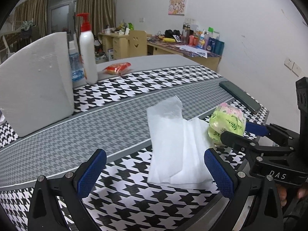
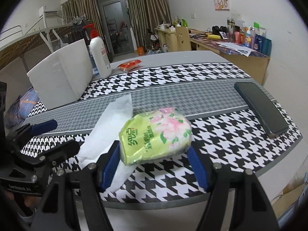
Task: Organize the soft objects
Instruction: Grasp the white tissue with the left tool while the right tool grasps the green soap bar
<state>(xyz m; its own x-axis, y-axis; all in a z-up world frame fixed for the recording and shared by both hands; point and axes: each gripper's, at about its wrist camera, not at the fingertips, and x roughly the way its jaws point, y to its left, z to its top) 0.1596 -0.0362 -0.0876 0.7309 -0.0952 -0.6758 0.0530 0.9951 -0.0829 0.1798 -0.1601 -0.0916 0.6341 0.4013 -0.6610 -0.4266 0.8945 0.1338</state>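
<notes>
A white tissue sheet [image 1: 173, 144] lies partly unfolded on the houndstooth table, one end sticking up; it also shows in the right wrist view [image 2: 109, 127]. My left gripper [image 1: 154, 173] is open, its blue pads on either side of the tissue's near end, not touching it. A green flowered tissue pack [image 2: 154, 134] sits between the blue pads of my right gripper [image 2: 154, 163], which is shut on it. The pack also shows in the left wrist view [image 1: 227, 123], just right of the tissue.
A white foam box [image 1: 36, 88] stands at the left, with a white pump bottle [image 1: 87, 55] and a blue bottle [image 1: 74, 63] behind it. A red snack packet [image 1: 117, 68] lies farther back. A dark phone [image 2: 261, 107] lies at the right edge.
</notes>
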